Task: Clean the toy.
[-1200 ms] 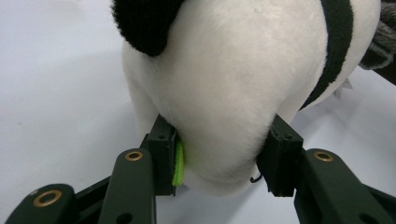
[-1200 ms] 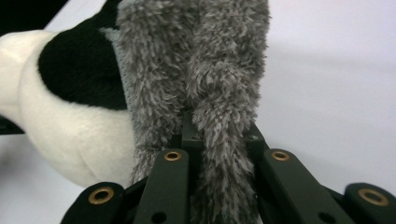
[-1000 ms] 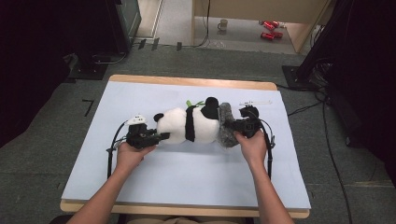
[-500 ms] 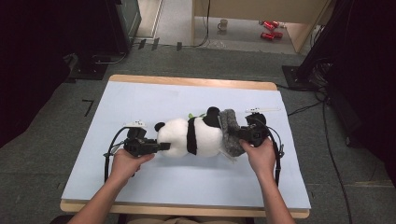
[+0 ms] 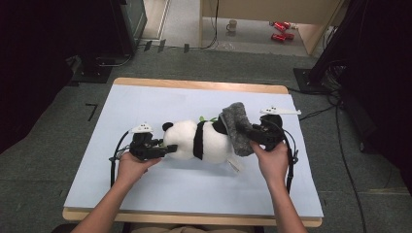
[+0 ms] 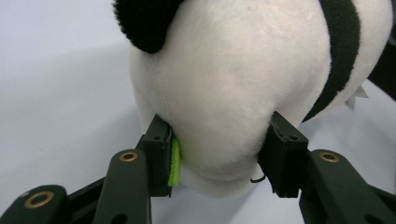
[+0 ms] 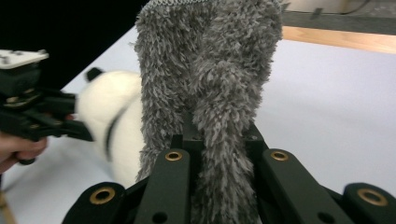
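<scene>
A plush panda (image 5: 199, 141) lies on its side near the middle of a pale blue table mat (image 5: 145, 194), head end toward the person's left. No brand, label text or other writing can be read anywhere; a small white tag (image 5: 235, 165) sticks out under the panda, too small to read.

The left gripper (image 5: 167, 149) is at the panda's head end. In the left gripper view its jaws have just been opening; they straddle the white plush (image 6: 224, 93), and whether the pads still press on it is hard to tell.

The right gripper (image 5: 250, 132), at the panda's other end, is clamped on a shaggy grey cloth (image 5: 238, 127), seen bunched between its jaws (image 7: 210, 93). The cloth drapes over the panda's rear and hides it. A bit of green (image 5: 203, 118) peeks out behind the panda, unclear what it is.
</scene>
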`<state>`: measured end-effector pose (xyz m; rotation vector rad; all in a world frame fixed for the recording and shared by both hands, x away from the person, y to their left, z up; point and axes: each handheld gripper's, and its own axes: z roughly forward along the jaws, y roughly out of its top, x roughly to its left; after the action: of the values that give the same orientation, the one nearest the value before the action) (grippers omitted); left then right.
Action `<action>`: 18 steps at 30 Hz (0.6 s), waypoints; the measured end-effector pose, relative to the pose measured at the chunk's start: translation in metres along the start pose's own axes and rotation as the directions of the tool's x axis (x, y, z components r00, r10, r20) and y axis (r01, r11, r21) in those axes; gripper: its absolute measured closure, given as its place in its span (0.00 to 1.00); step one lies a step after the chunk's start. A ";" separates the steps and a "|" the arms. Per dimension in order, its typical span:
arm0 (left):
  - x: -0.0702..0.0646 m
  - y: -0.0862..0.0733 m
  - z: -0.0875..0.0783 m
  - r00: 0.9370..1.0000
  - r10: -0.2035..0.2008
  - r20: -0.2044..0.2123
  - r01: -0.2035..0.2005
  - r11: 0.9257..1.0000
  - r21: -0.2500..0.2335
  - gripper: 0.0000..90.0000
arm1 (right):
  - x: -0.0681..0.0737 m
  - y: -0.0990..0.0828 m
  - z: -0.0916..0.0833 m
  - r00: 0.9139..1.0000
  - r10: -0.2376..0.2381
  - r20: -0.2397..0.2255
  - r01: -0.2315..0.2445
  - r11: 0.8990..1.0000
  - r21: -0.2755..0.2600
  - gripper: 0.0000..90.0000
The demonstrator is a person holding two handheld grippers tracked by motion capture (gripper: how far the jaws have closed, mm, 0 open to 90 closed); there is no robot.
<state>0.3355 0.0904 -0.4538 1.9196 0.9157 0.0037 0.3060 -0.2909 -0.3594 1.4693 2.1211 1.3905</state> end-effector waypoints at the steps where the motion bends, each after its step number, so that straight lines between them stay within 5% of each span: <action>1: 0.000 0.000 0.000 1.000 0.000 0.000 0.000 1.000 -0.003 0.56 | 0.007 0.001 0.003 1.000 -0.007 -0.018 0.007 1.000 0.011 0.88; 5: 0.002 0.000 0.000 1.000 -0.019 0.004 0.019 1.000 -0.007 0.56 | 0.025 -0.003 0.014 0.997 -0.026 -0.072 0.030 0.998 0.062 0.88; 12: 0.003 -0.003 -0.002 1.000 -0.015 0.003 0.015 1.000 -0.022 0.46 | 0.032 -0.008 0.025 0.997 -0.076 -0.022 0.078 0.994 0.078 0.88; 18: -0.004 -0.007 -0.014 0.996 0.075 -0.038 -0.076 0.997 -0.022 0.42 | 0.029 -0.005 0.032 0.996 -0.092 -0.007 0.093 0.993 0.068 0.88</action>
<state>0.3236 0.1005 -0.4510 1.9367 0.8636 0.0953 0.3084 -0.2492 -0.3709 1.3741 2.2298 1.3012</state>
